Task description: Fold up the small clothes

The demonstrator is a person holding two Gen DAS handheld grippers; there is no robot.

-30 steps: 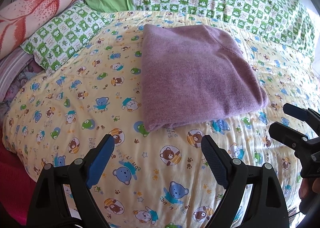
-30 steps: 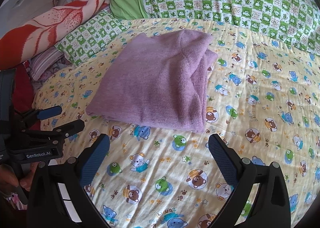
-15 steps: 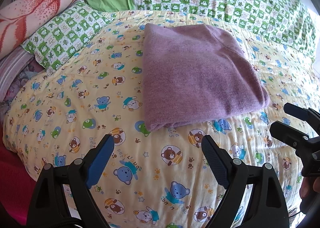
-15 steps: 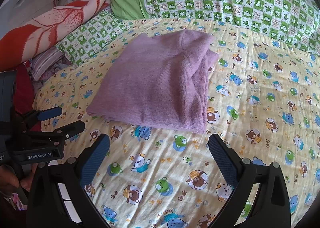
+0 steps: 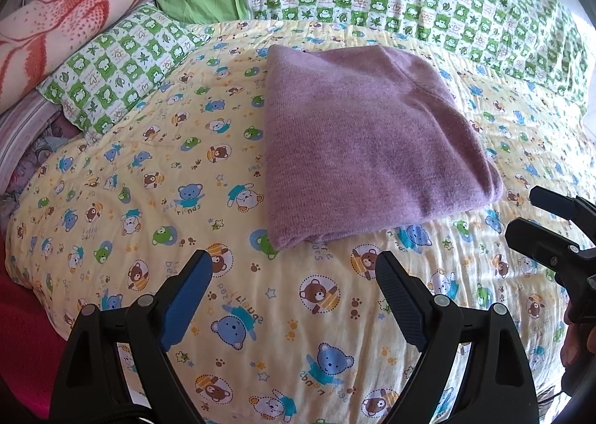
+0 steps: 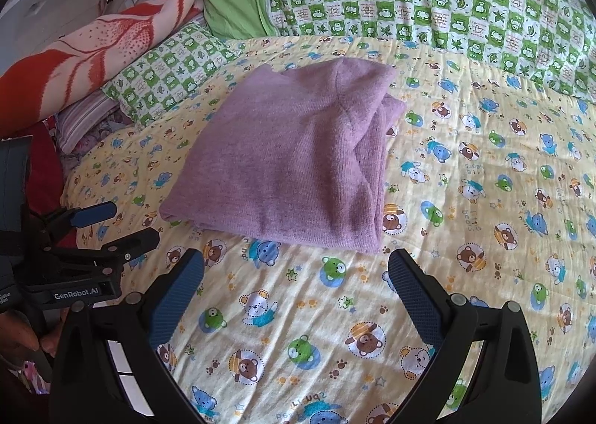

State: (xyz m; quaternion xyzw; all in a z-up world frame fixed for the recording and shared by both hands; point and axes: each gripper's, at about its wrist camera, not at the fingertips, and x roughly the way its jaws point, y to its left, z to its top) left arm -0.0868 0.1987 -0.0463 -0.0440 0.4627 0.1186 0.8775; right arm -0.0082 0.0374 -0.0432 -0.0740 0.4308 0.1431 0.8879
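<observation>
Lying folded on a bear-print bedsheet [image 5: 298, 312], a purple sweater [image 5: 365, 141] is sitting just ahead of both grippers. The left gripper [image 5: 294, 278] and right gripper [image 6: 296, 275] are hovering with fingers spread apart, holding nothing.

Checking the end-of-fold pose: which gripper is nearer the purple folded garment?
Left, but only slightly. The left gripper sits open just short of the purple garment's near left corner. The right gripper sits open before its near right corner, a touch farther off.
</observation>
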